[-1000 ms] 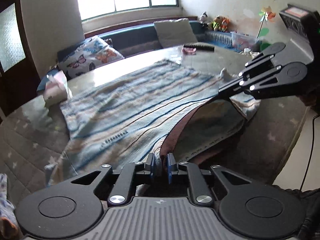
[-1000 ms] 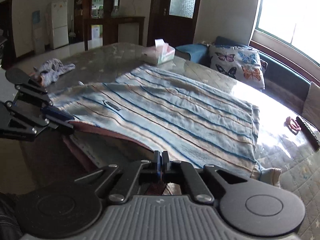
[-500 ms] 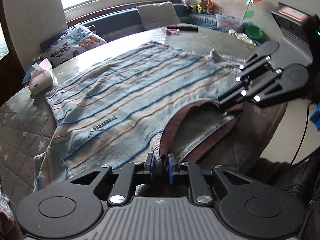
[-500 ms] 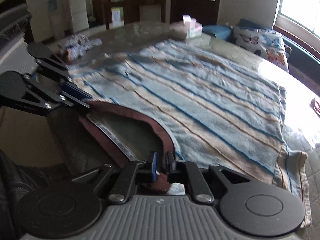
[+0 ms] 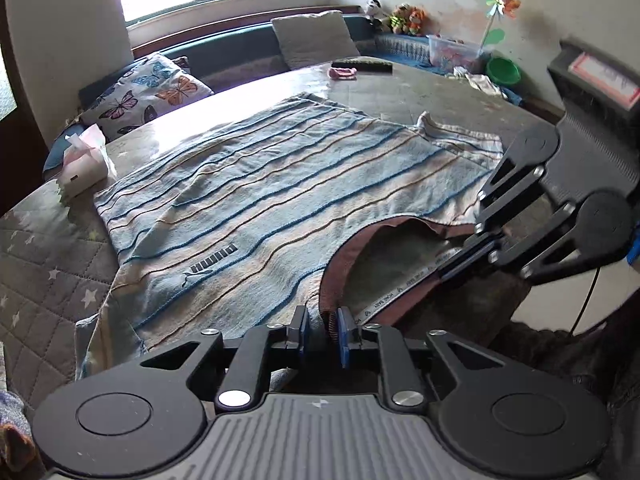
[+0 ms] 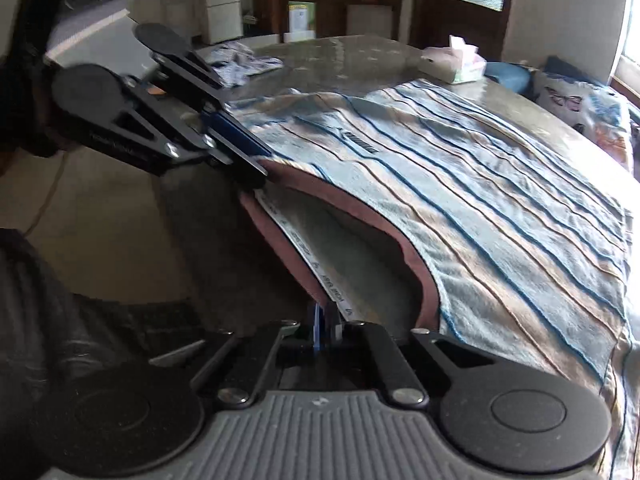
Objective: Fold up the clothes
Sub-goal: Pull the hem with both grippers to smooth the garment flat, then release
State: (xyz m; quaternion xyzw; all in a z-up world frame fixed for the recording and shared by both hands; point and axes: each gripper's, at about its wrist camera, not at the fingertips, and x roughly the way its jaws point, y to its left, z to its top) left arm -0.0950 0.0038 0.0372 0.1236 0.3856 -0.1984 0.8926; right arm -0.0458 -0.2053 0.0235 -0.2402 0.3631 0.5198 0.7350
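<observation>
A blue, tan and white striped shirt (image 5: 280, 184) lies flat on the table, its brown-ribbed collar at the near edge. My left gripper (image 5: 321, 330) has bunched collar rib and striped cloth between its pads while its jaws are opening. In the right wrist view the left gripper (image 6: 256, 164) shows at the collar's left end. My right gripper (image 6: 326, 332) is shut on the collar's back edge with the printed tape. It also appears in the left wrist view, right gripper (image 5: 448, 274), low at the table's edge. The shirt (image 6: 480, 184) stretches away from both.
A grey quilted star-pattern cover (image 5: 44, 248) tops the table. A tissue box (image 5: 82, 164) stands at the far left, a pink item (image 5: 344, 73) and dark remote (image 5: 362, 66) at the far end. A crumpled small garment (image 6: 240, 62) lies beyond the left gripper. A cushioned bench runs behind.
My right gripper has sunk toward the table edge and rolled, taking the collar's back edge down with it. Its jaws gaped half a second ago and are shut now. The left gripper stayed put.
</observation>
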